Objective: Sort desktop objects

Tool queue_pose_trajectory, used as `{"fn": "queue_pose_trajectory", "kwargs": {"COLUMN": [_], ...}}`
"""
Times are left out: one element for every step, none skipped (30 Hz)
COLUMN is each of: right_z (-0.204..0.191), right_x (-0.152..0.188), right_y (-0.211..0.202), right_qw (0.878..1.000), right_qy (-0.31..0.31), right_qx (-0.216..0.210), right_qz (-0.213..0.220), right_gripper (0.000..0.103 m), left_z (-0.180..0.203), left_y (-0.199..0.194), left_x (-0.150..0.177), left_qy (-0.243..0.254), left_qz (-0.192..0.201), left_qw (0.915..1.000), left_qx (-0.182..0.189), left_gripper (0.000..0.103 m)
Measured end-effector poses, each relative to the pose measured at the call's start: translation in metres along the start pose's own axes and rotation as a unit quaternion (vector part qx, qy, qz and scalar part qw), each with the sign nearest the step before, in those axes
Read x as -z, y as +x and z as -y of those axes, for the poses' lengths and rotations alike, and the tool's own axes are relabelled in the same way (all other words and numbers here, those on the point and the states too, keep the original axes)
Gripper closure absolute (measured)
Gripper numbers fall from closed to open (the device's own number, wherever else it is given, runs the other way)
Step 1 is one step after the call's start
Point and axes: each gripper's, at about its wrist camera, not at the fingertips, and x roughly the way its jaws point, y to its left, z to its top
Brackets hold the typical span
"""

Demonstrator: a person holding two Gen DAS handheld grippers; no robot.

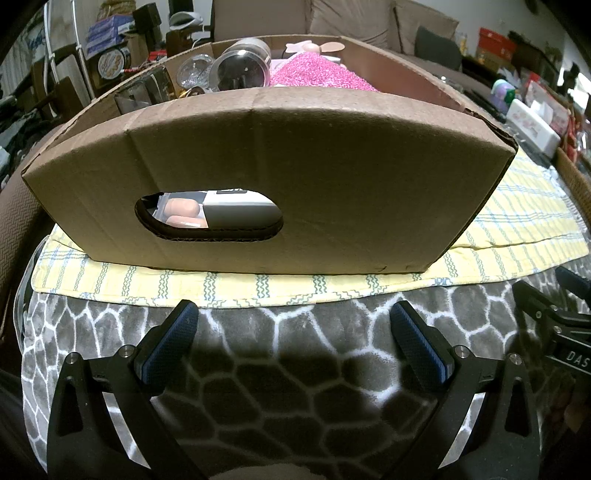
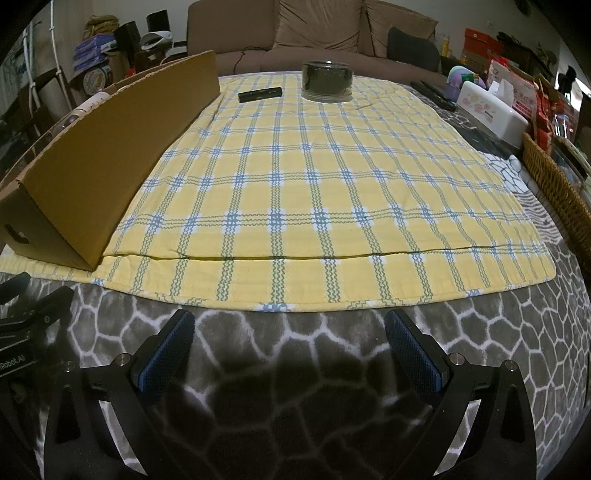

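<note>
A brown cardboard box [image 1: 295, 177] stands on a yellow plaid cloth [image 2: 314, 192], right in front of my left gripper [image 1: 293, 325], which is open and empty over the grey patterned blanket. The box holds a pink glittery item [image 1: 317, 72], a clear round jar [image 1: 240, 66] and other items, some visible through its handle hole [image 1: 210, 214]. In the right wrist view the box [image 2: 103, 155] is at the left. A dark round container [image 2: 327, 81] and a slim black bar [image 2: 260, 95] lie at the cloth's far end. My right gripper [image 2: 290, 332] is open and empty.
A wicker basket [image 2: 561, 195] and a white tissue box [image 2: 491, 109] stand along the right edge. A brown sofa [image 2: 314, 33] is behind the table. Cluttered shelves and boxes fill the left background.
</note>
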Motion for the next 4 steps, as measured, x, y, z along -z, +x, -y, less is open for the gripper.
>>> {"fn": "queue_pose_trajectory", "kwargs": {"right_z": [0.0, 0.0, 0.0, 0.0001], "right_x": [0.0, 0.0, 0.0, -0.0001], "right_y": [0.0, -0.0001, -0.0001, -0.0001], "right_qw": [1.0, 1.0, 1.0, 1.0], "right_qy": [0.0, 0.0, 0.0, 0.0], "right_qx": [0.0, 0.0, 0.0, -0.001], "right_qz": [0.0, 0.0, 0.0, 0.0], "right_gripper": [0.0, 0.0, 0.0, 0.0], "left_z": [-0.0018, -0.0017, -0.0021, -0.0023], "left_y": [-0.0003, -0.0006, -0.0009, -0.0008], "left_x": [0.0001, 0.0005, 0.001, 0.0001], "left_qy": [0.001, 0.001, 0.0, 0.001], "left_qz": [0.0, 0.0, 0.0, 0.0], "left_qw": [1.0, 1.0, 1.0, 1.0], "left_qx": [-0.001, -0.001, -0.001, -0.001], "left_gripper": [0.0, 0.0, 0.0, 0.0]}}
